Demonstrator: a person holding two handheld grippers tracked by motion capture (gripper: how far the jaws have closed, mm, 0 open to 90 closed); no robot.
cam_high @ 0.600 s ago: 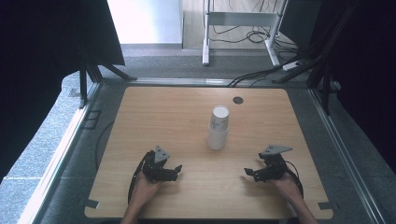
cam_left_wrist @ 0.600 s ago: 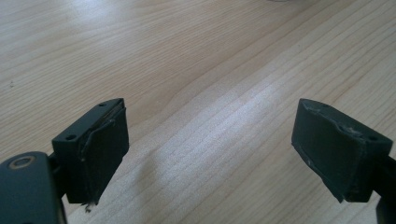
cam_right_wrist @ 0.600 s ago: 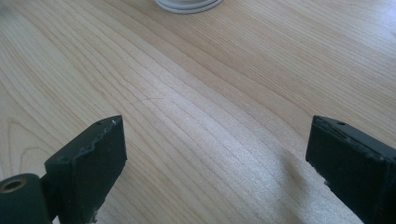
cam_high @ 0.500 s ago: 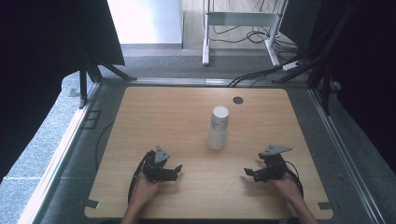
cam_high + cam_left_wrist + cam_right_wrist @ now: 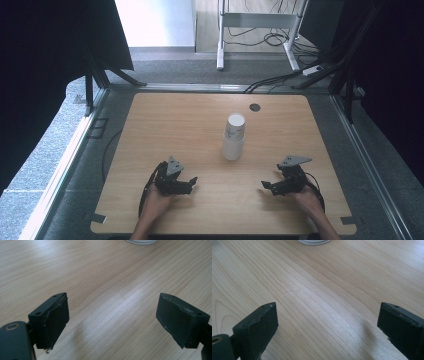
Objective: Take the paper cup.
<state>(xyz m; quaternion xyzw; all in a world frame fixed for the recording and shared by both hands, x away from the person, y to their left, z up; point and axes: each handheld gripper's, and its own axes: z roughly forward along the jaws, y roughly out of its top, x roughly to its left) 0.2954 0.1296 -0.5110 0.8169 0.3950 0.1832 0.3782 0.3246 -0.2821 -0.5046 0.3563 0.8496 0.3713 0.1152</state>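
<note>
In the high view, the left gripper (image 5: 189,183) sits at the lower left of the wooden table (image 5: 165,120), held in a hand (image 5: 156,202) whose forearm is cut off by the bottom edge. Its own view shows the jaws set wide apart with only bare wood between them, gripping nothing. A stack of white paper cups (image 5: 234,136) stands upright near the middle of the frame, between and beyond both grippers; in each gripper view just its base rim (image 5: 141,241) shows, cropped at the top edge. At the lower right, the right gripper (image 5: 268,186) likewise has its jaws spread wide, empty over the wood.
</note>
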